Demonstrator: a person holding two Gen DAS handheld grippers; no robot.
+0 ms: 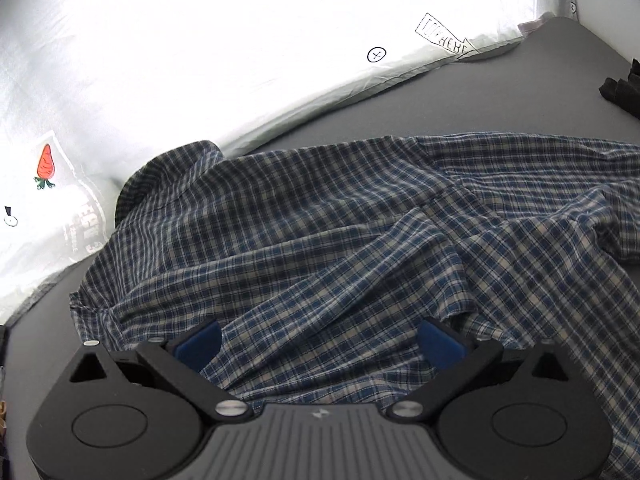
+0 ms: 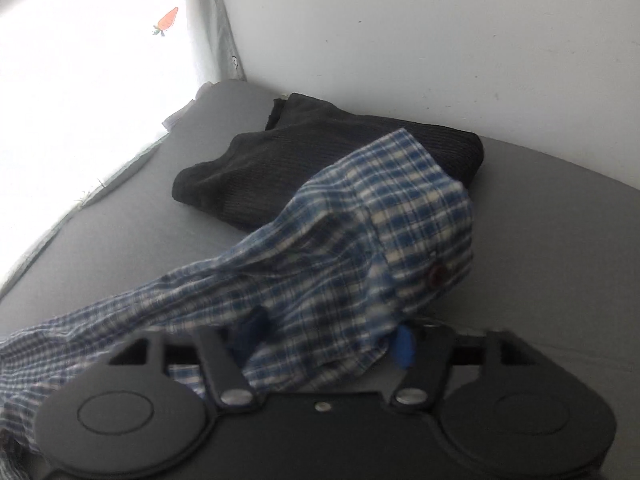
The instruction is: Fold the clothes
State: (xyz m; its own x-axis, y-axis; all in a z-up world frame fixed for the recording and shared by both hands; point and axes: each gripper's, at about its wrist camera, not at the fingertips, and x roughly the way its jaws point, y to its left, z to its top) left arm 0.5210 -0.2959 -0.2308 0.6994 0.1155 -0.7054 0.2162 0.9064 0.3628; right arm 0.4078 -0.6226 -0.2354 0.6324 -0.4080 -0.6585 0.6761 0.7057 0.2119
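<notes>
A blue and white plaid shirt [image 1: 320, 232] lies spread and rumpled on the grey surface [image 1: 500, 96], its collar toward the far left. My left gripper [image 1: 320, 344] is open, its blue pads [image 1: 198, 346] spread over the shirt's near part. My right gripper [image 2: 328, 340] is shut on the plaid shirt's sleeve [image 2: 360, 248], which is lifted off the surface; the cuff with a dark button [image 2: 436, 274] drapes over the fingers and hides most of them.
A folded black garment [image 2: 320, 160] lies on the grey surface [image 2: 140, 220] behind the sleeve, near the white wall [image 2: 440, 40]; its edge shows in the left wrist view [image 1: 624, 92]. A bright white curtain with a carrot print [image 1: 200, 60] runs along the far left edge.
</notes>
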